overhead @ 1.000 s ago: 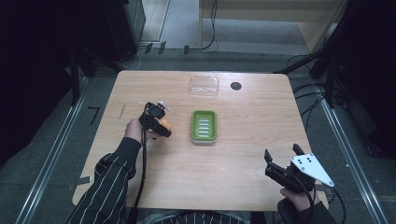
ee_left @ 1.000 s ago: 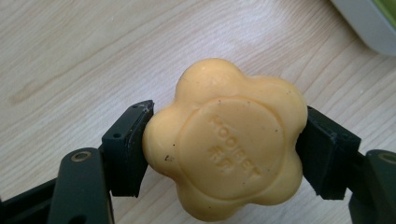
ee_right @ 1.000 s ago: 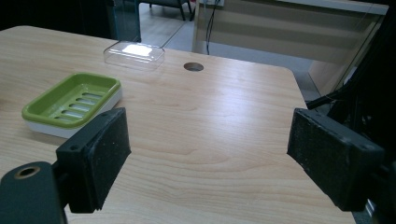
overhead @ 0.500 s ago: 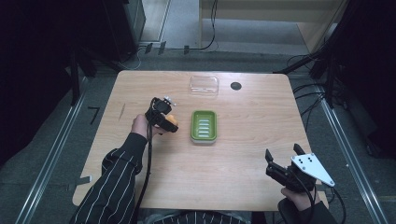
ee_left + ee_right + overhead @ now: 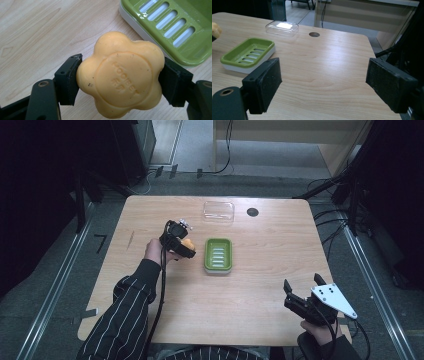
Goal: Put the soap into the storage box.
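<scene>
gripping one soap (image 5: 121, 75), left gripper (image 5: 120, 82) beside one green dish (image 5: 218, 255).

My black left gripper (image 5: 120, 82) pinches a pale orange soap (image 5: 121, 75) stamped with faint letters. The dish (image 5: 218, 255) is bright green on a white base. The lid (image 5: 218, 211) is clear, the table (image 5: 260, 285) light woodgrain, and my sleeve (image 5: 120, 320) black with thin white stripes.

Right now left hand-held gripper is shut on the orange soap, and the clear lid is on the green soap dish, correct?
Not the lid. In the high view the clear lid lies on the table beyond the green soap dish, which is uncovered. The left hand-held gripper does clamp the orange soap.
</scene>
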Motion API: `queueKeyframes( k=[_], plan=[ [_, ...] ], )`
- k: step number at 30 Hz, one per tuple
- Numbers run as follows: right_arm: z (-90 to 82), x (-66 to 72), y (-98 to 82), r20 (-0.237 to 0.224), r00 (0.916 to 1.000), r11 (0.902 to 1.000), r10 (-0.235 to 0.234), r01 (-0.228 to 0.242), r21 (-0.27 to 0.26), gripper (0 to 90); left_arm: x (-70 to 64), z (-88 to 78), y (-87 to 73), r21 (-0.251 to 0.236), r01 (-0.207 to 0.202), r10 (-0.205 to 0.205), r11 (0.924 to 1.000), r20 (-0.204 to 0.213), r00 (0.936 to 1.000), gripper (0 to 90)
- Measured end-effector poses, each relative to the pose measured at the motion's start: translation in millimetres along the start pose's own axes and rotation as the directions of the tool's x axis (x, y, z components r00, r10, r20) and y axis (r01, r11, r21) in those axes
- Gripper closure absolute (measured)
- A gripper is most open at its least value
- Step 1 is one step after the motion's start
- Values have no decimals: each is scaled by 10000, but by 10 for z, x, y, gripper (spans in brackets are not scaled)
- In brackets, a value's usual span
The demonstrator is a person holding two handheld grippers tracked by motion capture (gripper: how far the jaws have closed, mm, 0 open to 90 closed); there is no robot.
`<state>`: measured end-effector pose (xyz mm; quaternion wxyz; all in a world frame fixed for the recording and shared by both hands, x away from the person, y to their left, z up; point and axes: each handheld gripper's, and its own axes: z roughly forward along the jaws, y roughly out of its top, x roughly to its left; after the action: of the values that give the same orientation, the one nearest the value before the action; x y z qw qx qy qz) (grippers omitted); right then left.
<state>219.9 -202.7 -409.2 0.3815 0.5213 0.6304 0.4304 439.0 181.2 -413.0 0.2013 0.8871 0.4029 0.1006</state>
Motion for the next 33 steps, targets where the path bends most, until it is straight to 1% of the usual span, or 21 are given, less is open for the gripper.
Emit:
queueKeyframes(
  k=[7, 10, 13, 17, 19, 20, 22, 23, 24, 25, 26, 28, 33],
  plan=[
    [-20, -15, -6, 34, 10000, 10000, 48, -48, -48, 137, -32, -17, 58, -140, -64, 64, 9999, 25, 10000, 278],
    [-40, -2, -4, 31, 10000, 10000, -40, 41, -86, 137, -63, -9, 87, -175, -125, 127, 9998, 90, 9999, 278],
    [-46, -5, -3, 33, 10000, 9999, 29, -28, -96, 137, -97, -1, 100, -229, -204, 207, 9995, 100, 9997, 278],
    [-38, 11, 0, -4, 10000, 10000, -51, 51, -63, 137, -96, -23, 102, -336, -240, 243, 9991, 111, 9996, 279],
    [-37, 11, 0, -8, 10000, 10000, -52, 52, -58, 137, -94, -25, 104, -331, -252, 256, 9991, 110, 9996, 278],
    [-38, 8, 0, -9, 10000, 10000, -40, 40, -54, 137, -97, -33, 110, -414, -226, 227, 9989, 41, 9997, 278],
    [-41, 4, 0, -10, 10000, 10000, -20, 20, -79, 137, -97, -38, 122, -409, -221, 223, 9989, 43, 9997, 278],
    [-39, 7, 0, -14, 10000, 10000, -25, 24, -77, 137, -98, -43, 134, -486, -224, 226, 9986, 38, 9997, 279],
    [-38, 10, 0, -17, 10000, 10000, -35, 35, -53, 137, -114, -46, 164, -478, -305, 310, 9984, 100, 9995, 278],
    [-38, 10, 0, -17, 10000, 10000, -35, 35, -53, 137, -114, -46, 164, -478, -305, 310, 9984, 100, 9995, 278],
    [-40, 10, 0, -18, 10000, 10000, -42, 42, -69, 137, -139, -40, 188, -590, -346, 352, 9977, 91, 9993, 278],
    [-41, 4, -1, -5, 10000, 10000, -38, 38, -60, 137, -159, -41, 210, -607, -413, 421, 9973, 116, 9990, 278],
    [-50, 14, 3, -4, 10000, 10000, -29, 29, -70, 137, -181, -48, 237, -763, -471, 484, 9960, 154, 9987, 278]
  ],
)
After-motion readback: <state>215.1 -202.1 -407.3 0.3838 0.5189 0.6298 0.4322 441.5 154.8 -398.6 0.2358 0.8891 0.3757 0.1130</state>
